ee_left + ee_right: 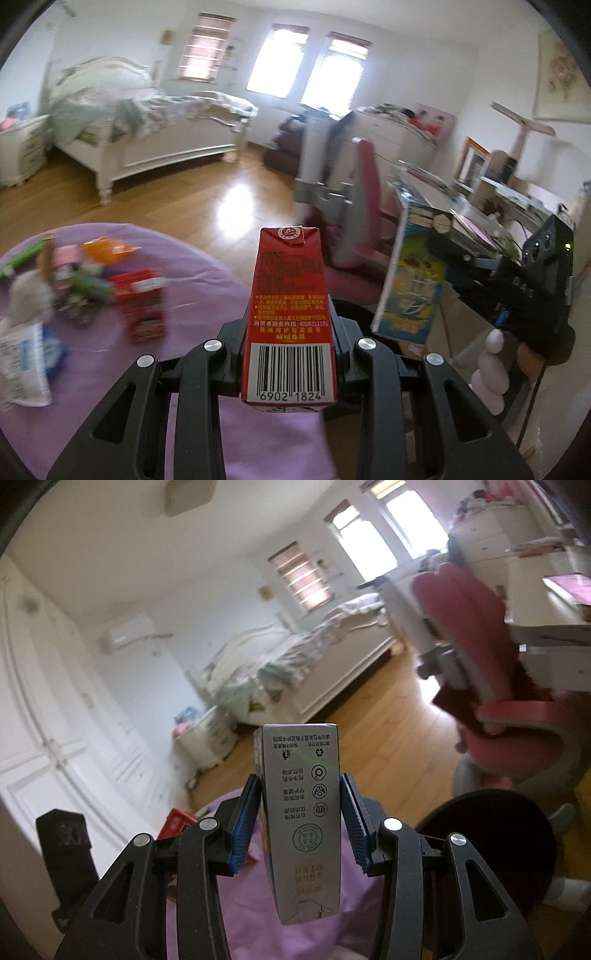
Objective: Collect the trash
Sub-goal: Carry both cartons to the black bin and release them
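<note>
Your left gripper (290, 332) pinching a red drink carton (288, 314), your right gripper (301, 816) clamping a silver carton (303, 819), both above the purple tablecloth's (192, 295) edge

The left hand-held gripper (290, 332) was black with silver rivets, and the carton (290, 295) in it was red with yellow print and a black-and-white barcode. The right hand-held gripper (301, 812) had blue ribbed pads (245, 821), and its box (303, 823) showed a silver side with dark print and a green round seal. The tabletop (192, 295) was covered in lilac cloth, the floor (207, 199) was honey-brown wood, the bed (147, 125) white, and the chair (491, 657) pinkish red.
</note>
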Demonstrator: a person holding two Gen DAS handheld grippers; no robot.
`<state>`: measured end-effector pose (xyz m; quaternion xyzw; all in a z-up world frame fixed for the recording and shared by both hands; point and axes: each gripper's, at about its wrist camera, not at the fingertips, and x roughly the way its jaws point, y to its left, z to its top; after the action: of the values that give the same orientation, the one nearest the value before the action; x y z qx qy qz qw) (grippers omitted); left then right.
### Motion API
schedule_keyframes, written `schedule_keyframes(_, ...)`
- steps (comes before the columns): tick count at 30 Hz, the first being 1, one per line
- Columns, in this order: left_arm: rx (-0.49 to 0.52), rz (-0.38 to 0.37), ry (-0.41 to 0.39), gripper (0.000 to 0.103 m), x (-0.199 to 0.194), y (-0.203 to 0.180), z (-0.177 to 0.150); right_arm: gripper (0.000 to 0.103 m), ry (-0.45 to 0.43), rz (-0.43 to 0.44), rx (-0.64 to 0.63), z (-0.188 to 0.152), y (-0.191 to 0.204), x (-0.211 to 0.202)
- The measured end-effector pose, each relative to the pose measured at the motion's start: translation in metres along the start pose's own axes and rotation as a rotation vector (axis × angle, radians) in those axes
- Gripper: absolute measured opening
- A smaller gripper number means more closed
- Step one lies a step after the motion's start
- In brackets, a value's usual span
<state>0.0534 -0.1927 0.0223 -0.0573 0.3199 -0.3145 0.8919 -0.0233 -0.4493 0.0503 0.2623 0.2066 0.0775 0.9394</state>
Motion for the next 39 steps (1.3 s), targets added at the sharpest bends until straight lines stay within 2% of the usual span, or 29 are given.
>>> schedule_keyframes(6,0.036,-0.089,0.05,0.033,0.045,-0.033,0.001,0.044,-0.038,-0.081,0.041,-0.008,-0.035,-0.017)
schedule_keyframes(14,0.055,-0.148,0.122,0.033,0.082,-0.067,-0.01,0.044,-0.056,-0.163,0.123,-0.015,-0.087,-0.035)
schedule_keyframes(22,0.07,-0.171,0.202,0.033,0.112,-0.088,-0.025,0.044,-0.035,-0.2,0.169,-0.027,-0.116,-0.035)
schedule_keyframes(35,0.122,-0.161,0.255,0.033,0.142,-0.106,-0.031,0.044,-0.011,-0.24,0.215,-0.038,-0.135,-0.031)
schedule_keyframes(38,0.132,-0.143,0.244,0.038,0.146,-0.109,-0.027,0.046,-0.009,-0.257,0.226,-0.04,-0.135,-0.031)
schedule_keyframes(39,0.133,-0.131,0.237,0.051,0.145,-0.109,-0.025,0.046,-0.007,-0.265,0.231,-0.04,-0.136,-0.032)
